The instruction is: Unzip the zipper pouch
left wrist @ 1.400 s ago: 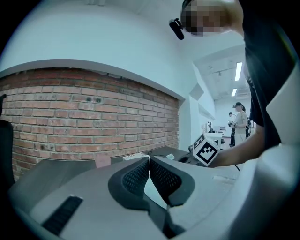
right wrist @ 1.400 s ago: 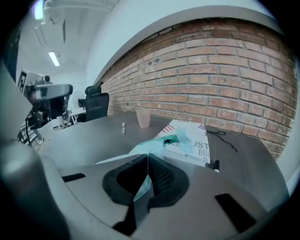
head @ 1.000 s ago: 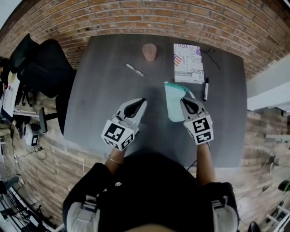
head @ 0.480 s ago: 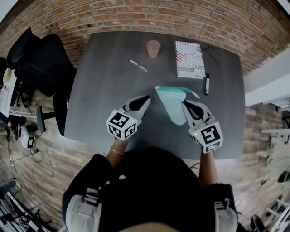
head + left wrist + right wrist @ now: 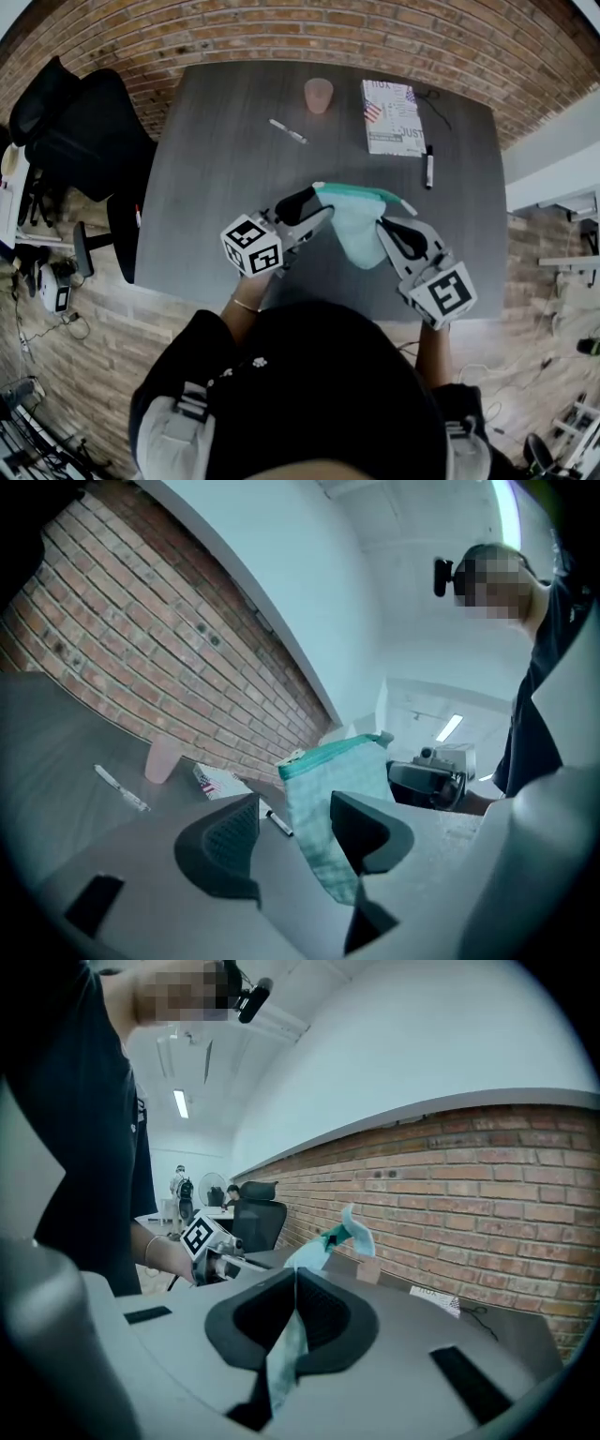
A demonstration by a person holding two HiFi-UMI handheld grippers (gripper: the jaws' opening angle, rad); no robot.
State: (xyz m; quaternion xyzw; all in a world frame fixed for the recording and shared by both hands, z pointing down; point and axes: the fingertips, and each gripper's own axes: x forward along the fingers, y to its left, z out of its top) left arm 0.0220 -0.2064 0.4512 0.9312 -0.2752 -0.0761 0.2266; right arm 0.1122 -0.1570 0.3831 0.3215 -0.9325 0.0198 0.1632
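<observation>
Softly creased, the checked fabric pouch [image 5: 356, 230] hangs.

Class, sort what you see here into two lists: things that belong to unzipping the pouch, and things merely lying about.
Belong to the job:
zipper pouch
right gripper, shut on the pouch
left gripper, jaws just opened, pouch edge between them, ungripped

Lying about:
pink cup
booklet
black marker
white pen
office chair

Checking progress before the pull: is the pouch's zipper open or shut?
Shut, as far as shows: the pouch is held in the right gripper, and its green zipper band runs as one closed strip, no gap.
</observation>
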